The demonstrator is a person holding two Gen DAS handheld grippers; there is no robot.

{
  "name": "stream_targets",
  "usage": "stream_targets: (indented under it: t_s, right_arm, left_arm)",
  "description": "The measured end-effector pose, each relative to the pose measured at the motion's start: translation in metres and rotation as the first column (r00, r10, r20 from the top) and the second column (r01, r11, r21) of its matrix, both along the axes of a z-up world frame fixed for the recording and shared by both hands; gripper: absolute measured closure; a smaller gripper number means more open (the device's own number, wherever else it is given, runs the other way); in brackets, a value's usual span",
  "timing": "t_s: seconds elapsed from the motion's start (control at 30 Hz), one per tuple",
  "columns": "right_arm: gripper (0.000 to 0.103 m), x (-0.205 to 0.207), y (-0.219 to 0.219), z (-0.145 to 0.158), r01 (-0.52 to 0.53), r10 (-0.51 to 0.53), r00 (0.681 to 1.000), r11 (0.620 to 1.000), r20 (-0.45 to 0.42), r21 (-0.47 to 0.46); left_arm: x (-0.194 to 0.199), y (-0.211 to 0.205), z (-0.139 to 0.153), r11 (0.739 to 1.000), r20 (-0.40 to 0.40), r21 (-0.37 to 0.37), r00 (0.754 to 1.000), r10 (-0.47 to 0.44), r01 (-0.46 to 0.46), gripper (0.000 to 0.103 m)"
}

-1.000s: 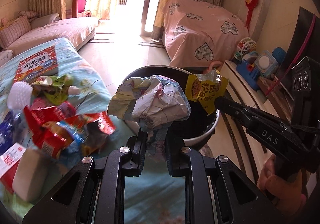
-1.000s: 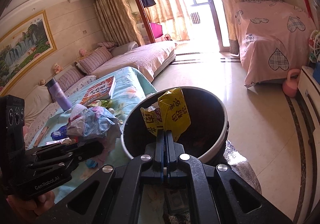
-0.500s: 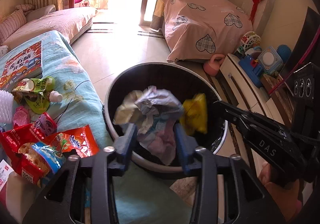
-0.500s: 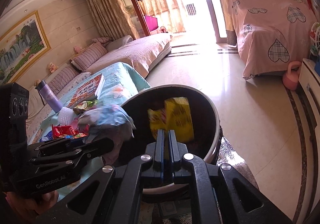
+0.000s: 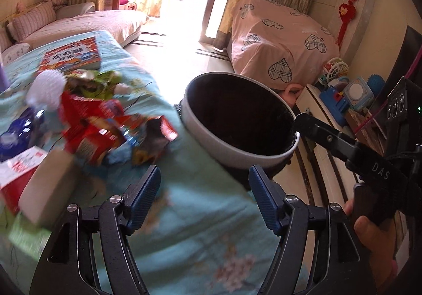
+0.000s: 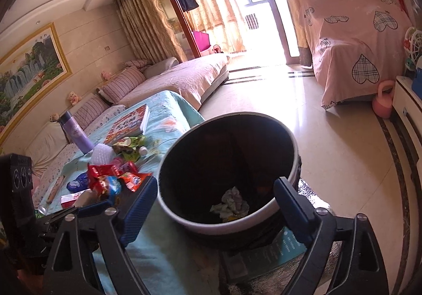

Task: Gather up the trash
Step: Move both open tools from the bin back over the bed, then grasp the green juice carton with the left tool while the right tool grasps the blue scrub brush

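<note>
A round dark bin with a pale rim (image 5: 263, 155) (image 6: 292, 171) stands beside the table with the teal cloth (image 5: 190, 215). A crumpled paper wad (image 6: 232, 202) lies at its bottom, with a bit of yellow wrapper under it. Red snack wrappers (image 5: 95, 126) (image 6: 113, 179) and a green wrapper (image 5: 97, 81) (image 6: 129, 147) lie on the cloth. My left gripper (image 5: 204, 198) is open and empty over the cloth, near the bin. My right gripper (image 6: 215, 209) is open and empty above the bin's near rim.
On the cloth lie a picture book (image 5: 71, 56), a white spiky ball (image 5: 47, 86), a white box (image 5: 47, 186), a blue item (image 5: 13, 136) and a purple flask (image 6: 75, 134). A pink covered armchair (image 5: 279, 39) and a toy shelf (image 5: 343, 99) are beyond the bin.
Both grippers opened and let go of the paper wad and yellow wrapper, which fell into the bin. My left gripper has pulled back from over the bin toward the table.
</note>
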State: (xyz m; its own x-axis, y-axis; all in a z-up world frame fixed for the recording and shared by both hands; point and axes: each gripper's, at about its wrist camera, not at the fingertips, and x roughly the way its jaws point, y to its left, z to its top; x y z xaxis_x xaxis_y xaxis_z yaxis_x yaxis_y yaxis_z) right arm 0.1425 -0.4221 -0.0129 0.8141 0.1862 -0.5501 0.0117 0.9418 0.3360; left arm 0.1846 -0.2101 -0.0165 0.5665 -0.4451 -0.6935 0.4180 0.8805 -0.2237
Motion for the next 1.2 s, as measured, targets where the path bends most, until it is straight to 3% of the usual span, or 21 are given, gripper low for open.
stream_targets:
  t_s: [0.33, 0.5, 0.67, 0.9, 1.07, 1.2]
  right_arm:
    - [0.007, -0.024, 0.052, -0.006, -0.070, 0.070, 0.998, 0.997, -0.005, 0.022]
    - [0.007, -0.032, 0.078, -0.012, -0.117, 0.117, 0.993, 0.993, -0.019, 0.015]
    - [0.007, -0.035, 0.100, -0.017, -0.154, 0.155, 0.987, 0.988, -0.033, 0.006]
    - [0.007, -0.033, 0.119, -0.023, -0.195, 0.195, 0.980, 0.981, -0.049, 0.001]
    - [0.007, -0.029, 0.133, -0.028, -0.229, 0.228, 0.972, 0.973, -0.063, -0.005]
    - [0.007, -0.018, 0.141, -0.035, -0.252, 0.251, 0.965, 0.968, -0.082, -0.009]
  left_arm:
    - [-0.044, 0.065, 0.002, 0.995, 0.027, -0.007, 0.995, 0.095, -0.095, 0.031]
    - [-0.062, 0.099, 0.002, 0.985, 0.035, -0.039, 0.985, 0.168, -0.167, 0.031]
    - [-0.076, 0.122, 0.002, 0.975, 0.058, -0.024, 0.973, 0.223, -0.222, 0.030]
    - [-0.079, 0.152, -0.012, 0.955, 0.038, 0.003, 0.954, 0.296, -0.296, 0.027]
    - [-0.071, 0.165, -0.023, 0.945, -0.021, -0.005, 0.945, 0.327, -0.327, 0.027]
    - [-0.063, 0.163, -0.029, 0.942, -0.063, -0.014, 0.941, 0.333, -0.334, 0.020]
